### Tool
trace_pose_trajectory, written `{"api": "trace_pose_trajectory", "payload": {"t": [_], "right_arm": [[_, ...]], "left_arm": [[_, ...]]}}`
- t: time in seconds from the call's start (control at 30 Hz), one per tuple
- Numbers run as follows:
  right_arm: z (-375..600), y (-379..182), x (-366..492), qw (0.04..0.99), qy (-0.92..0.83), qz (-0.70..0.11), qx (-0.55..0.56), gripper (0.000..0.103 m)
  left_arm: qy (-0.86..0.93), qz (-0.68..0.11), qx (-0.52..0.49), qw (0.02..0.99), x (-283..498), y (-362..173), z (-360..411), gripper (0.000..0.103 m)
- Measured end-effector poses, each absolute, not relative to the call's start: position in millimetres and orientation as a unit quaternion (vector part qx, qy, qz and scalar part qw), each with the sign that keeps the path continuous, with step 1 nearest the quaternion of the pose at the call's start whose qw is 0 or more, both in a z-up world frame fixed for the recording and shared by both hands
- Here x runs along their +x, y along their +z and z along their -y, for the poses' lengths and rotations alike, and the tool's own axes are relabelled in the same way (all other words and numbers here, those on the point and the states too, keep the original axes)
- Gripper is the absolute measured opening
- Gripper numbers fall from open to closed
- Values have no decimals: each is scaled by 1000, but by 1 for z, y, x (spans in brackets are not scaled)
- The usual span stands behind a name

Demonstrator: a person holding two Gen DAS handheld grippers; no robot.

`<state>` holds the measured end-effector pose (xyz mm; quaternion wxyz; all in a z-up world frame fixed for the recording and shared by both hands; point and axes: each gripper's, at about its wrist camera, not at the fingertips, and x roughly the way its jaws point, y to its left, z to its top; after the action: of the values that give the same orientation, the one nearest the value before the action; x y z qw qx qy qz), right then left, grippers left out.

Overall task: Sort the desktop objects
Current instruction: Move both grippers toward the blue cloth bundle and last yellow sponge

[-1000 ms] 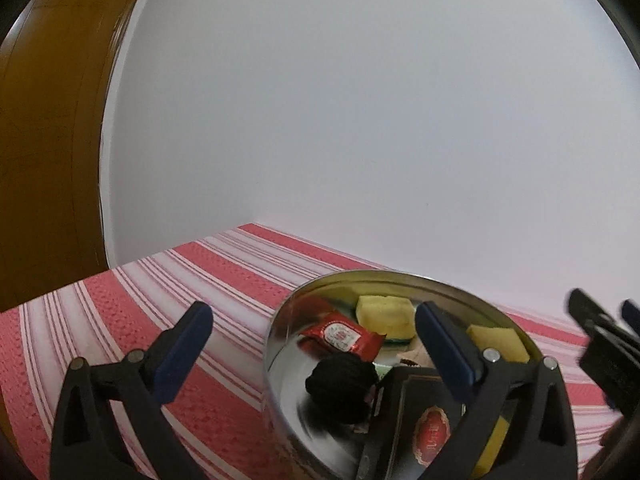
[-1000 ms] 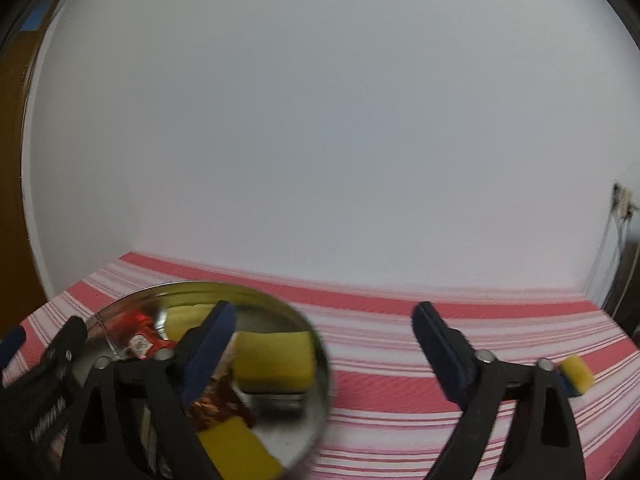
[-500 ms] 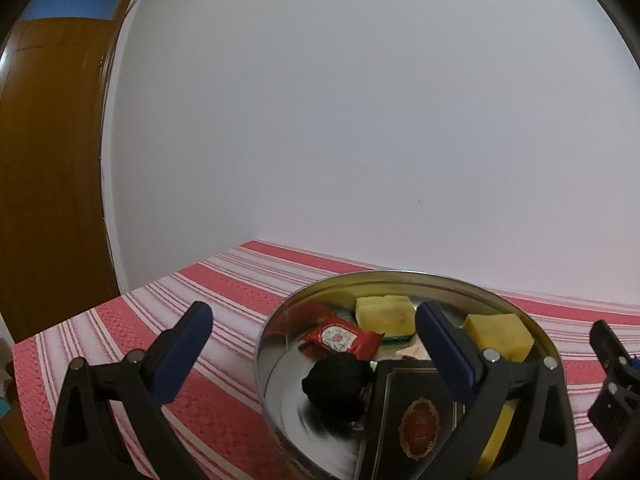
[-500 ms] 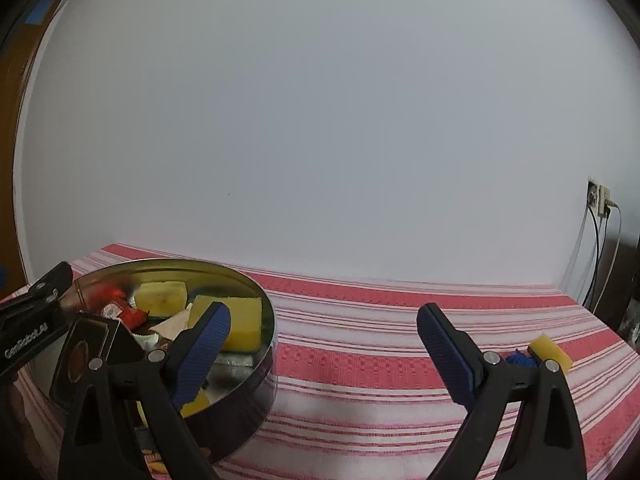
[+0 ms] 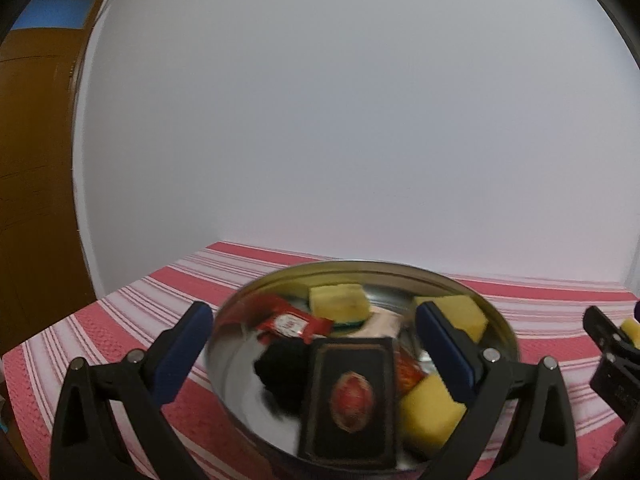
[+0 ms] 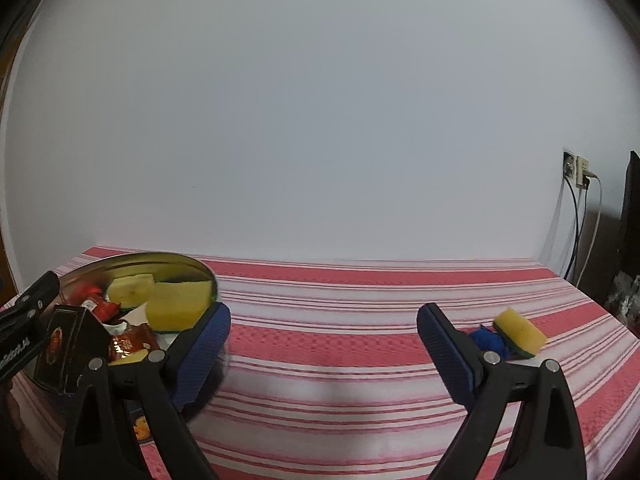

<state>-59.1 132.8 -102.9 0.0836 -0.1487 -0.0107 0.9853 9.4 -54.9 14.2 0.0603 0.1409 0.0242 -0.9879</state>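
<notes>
A round metal tin (image 5: 505, 338) stands on the red-striped tablecloth (image 6: 340, 340). It holds yellow sponges (image 5: 339, 302), a red sachet (image 5: 290, 325), a black ball (image 5: 282, 364) and a dark card box (image 5: 350, 396). My left gripper (image 5: 310, 340) is open and empty, its fingers either side of the tin. My right gripper (image 6: 322, 340) is open and empty over bare cloth, with the tin (image 6: 210, 280) at its left finger. A yellow sponge (image 6: 520, 332) and a blue ball (image 6: 490, 340) lie on the cloth to the right.
A white wall backs the table. A wooden door (image 5: 32, 184) is at the far left. A wall socket with cables (image 6: 576, 168) is at the right, beyond the table's right edge.
Both grippers have pulled back and swung right. The right gripper has left the tin, and the loose sponge and blue ball have come into fuller view. Both stay open.
</notes>
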Motion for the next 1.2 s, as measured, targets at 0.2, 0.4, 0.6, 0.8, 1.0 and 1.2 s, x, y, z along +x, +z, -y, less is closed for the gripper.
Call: {"api": "trace_pose_trajectory", "payload": {"t": [0.2,0.4,0.6,0.8,1.0,1.2], "right_arm": [[-144,-103,-54,94,985,20,-146,96],[-160,-103,-44,111,983,13,-146,96],[-185,-104,-40,137,979,10,-152,96],[-226,-106,-37,176,971,1,-162,96],[-299,-109,-33,227,954,-40,-191,96],[-359,-122,-52,194,938,-100,-270,96]], "left_arm": [[-989,-19,143,32,18,15,31,102],[-989,-19,146,4,26,15,8,102],[-988,-12,152,-28,31,17,-18,102],[-984,3,167,-65,28,14,-53,102],[-972,13,208,-106,18,10,-90,102],[-950,15,271,-154,5,-1,-134,102]]}}
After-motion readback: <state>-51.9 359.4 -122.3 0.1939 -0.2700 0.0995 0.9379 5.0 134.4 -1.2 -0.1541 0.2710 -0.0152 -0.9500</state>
